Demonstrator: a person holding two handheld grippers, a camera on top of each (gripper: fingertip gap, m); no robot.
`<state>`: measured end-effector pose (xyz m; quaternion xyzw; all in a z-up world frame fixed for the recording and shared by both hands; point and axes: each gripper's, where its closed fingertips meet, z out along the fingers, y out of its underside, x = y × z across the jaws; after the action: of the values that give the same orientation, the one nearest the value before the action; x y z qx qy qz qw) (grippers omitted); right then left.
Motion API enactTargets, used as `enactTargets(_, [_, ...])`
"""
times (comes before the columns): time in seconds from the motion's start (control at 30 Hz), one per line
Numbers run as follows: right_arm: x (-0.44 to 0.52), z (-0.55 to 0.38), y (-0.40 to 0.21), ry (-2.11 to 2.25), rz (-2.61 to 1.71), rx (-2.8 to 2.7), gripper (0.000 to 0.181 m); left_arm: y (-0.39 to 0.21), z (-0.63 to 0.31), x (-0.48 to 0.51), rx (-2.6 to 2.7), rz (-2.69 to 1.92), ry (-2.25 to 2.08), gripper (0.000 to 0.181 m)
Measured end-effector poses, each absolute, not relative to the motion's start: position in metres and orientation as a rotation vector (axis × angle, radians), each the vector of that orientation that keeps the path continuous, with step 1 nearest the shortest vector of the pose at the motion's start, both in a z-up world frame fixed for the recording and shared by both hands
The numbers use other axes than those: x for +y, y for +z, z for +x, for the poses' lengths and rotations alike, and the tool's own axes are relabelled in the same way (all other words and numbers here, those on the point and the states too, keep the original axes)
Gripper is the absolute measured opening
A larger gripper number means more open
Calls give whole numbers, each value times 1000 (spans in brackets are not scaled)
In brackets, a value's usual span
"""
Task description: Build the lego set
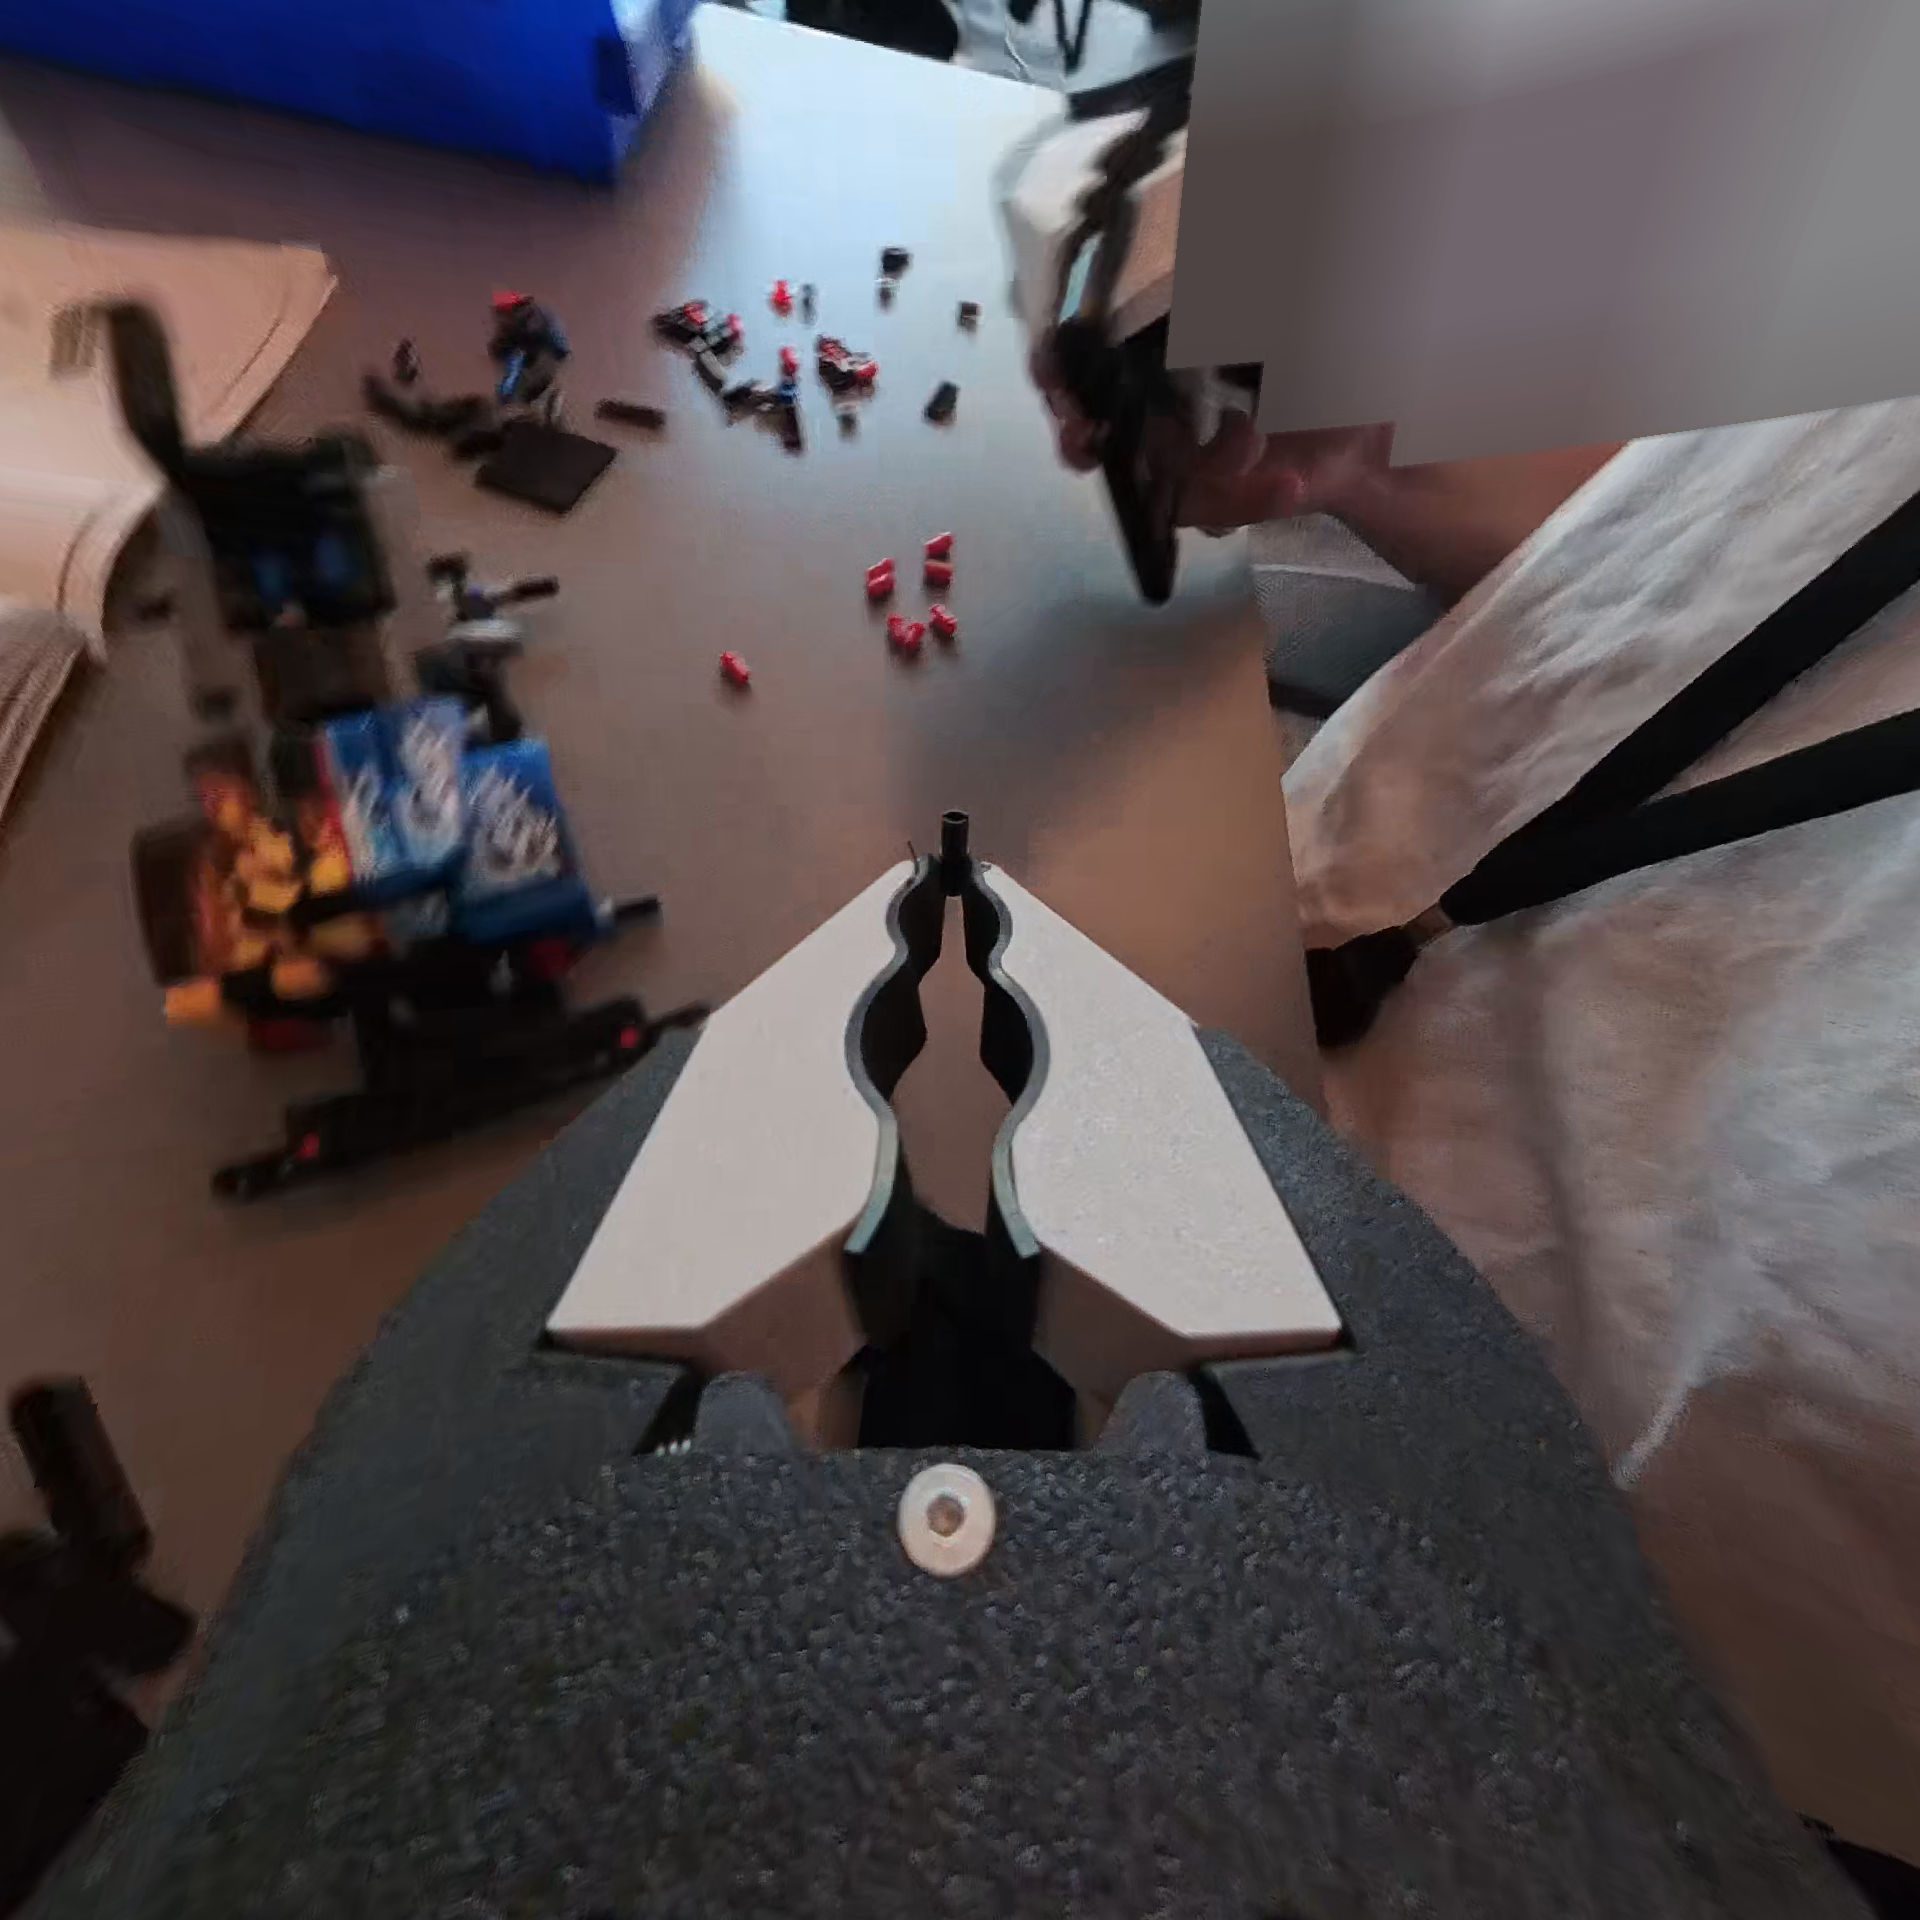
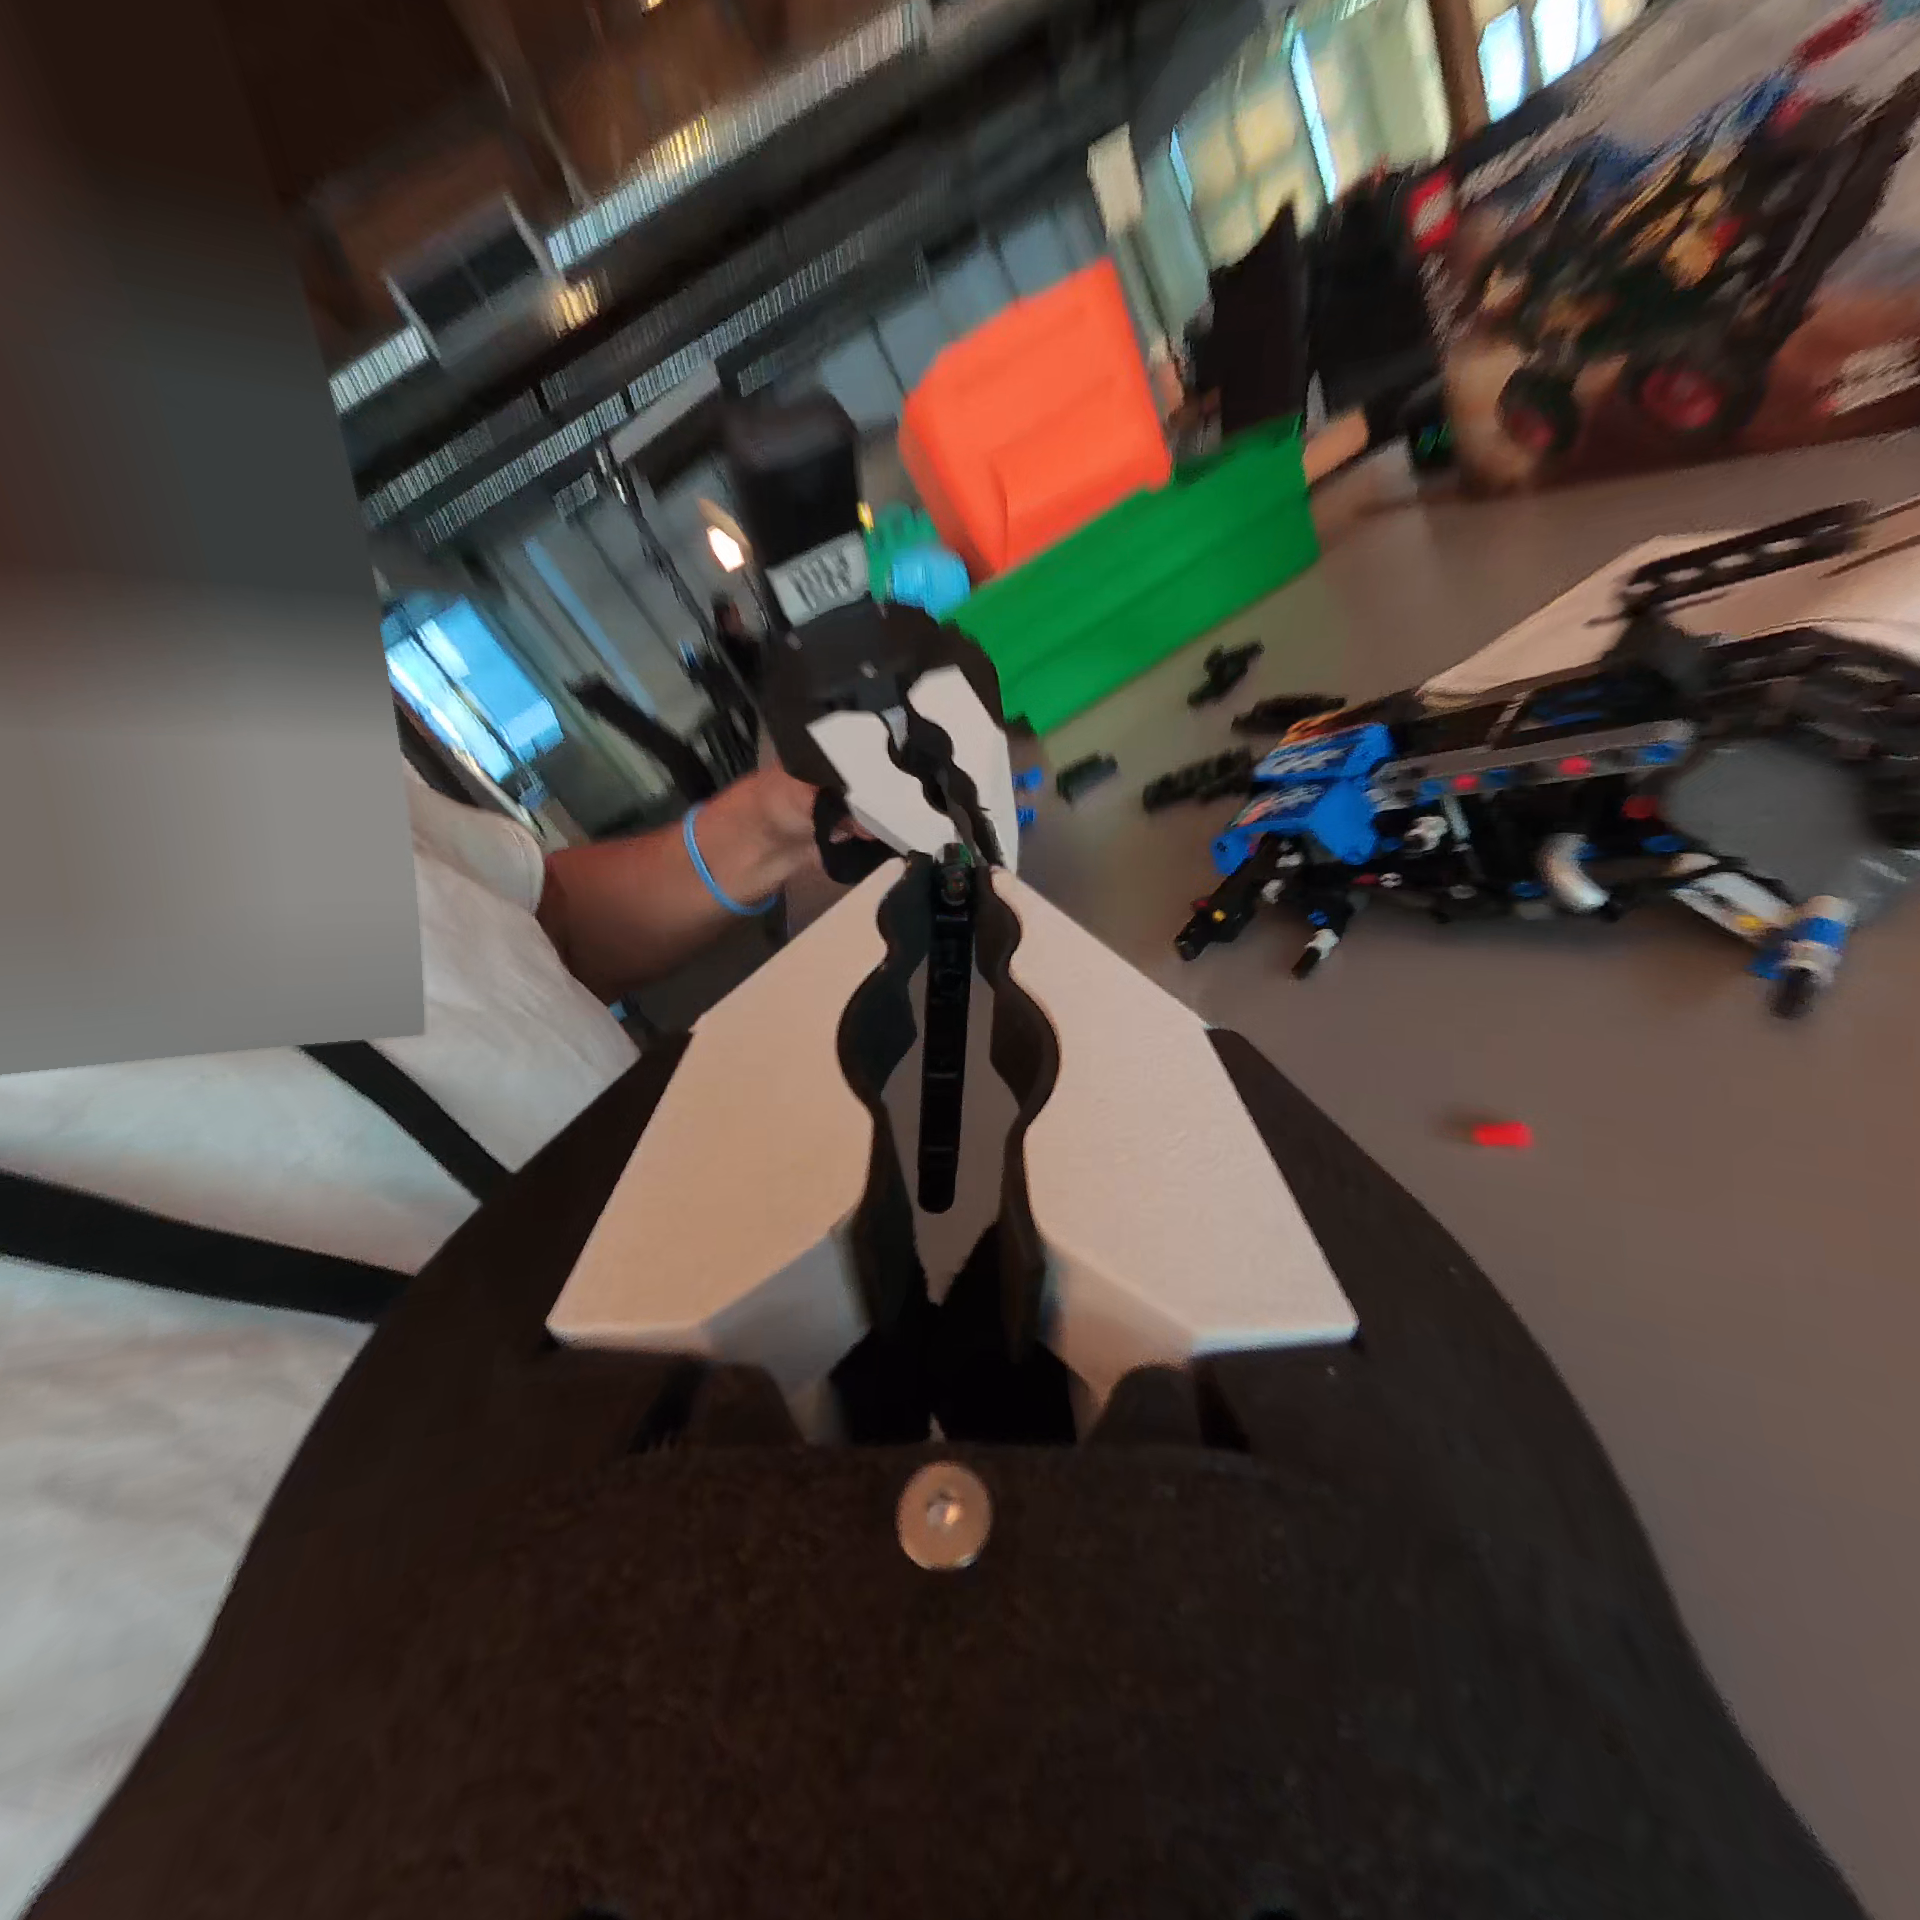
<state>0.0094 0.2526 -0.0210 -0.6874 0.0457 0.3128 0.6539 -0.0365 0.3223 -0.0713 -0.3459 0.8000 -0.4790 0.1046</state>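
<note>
My left gripper [image 1: 953,883] is shut on a small black pin [image 1: 953,844] that sticks out past its tips, held above the table. My right gripper [image 2: 951,868] is shut on a long black beam [image 2: 943,1039] that lies back between its fingers. In the right wrist view the left gripper [image 2: 914,769] faces mine, its tips almost touching the beam's end. In the left wrist view the right gripper [image 1: 1122,447] is blurred at the upper right. The partly built blue and black vehicle [image 1: 416,831] lies on the table's left; it also shows in the right wrist view [image 2: 1455,821].
Several loose red pins [image 1: 914,592] and black and red parts [image 1: 727,353] lie scattered on the table [image 1: 935,156]. The set's box [image 2: 1662,239] stands at the back right. A person in white clothing [image 1: 1610,779] sits close on the right. Green and orange blocks [image 2: 1091,520] stand behind. Some 11 cm of space lies between my two pairs of fingers.
</note>
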Motion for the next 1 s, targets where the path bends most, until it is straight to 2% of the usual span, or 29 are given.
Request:
enactTargets(0.23, [280,-14,-38,673,-1720,91,6,-96,-28,303,2555,-818,-931,2])
enactTargets(0.47, [292,-17,-61,563,-1885,111,7,-86,-29,288,2589,-739,-934,2])
enactTargets(0.8, [293,-24,-64,604,-1890,98,7,-79,-28,303,2528,-789,-940,0])
enactTargets(1.0, [274,9,-60,450,-1881,150,7,-113,-49,320,2620,-875,-854,4])
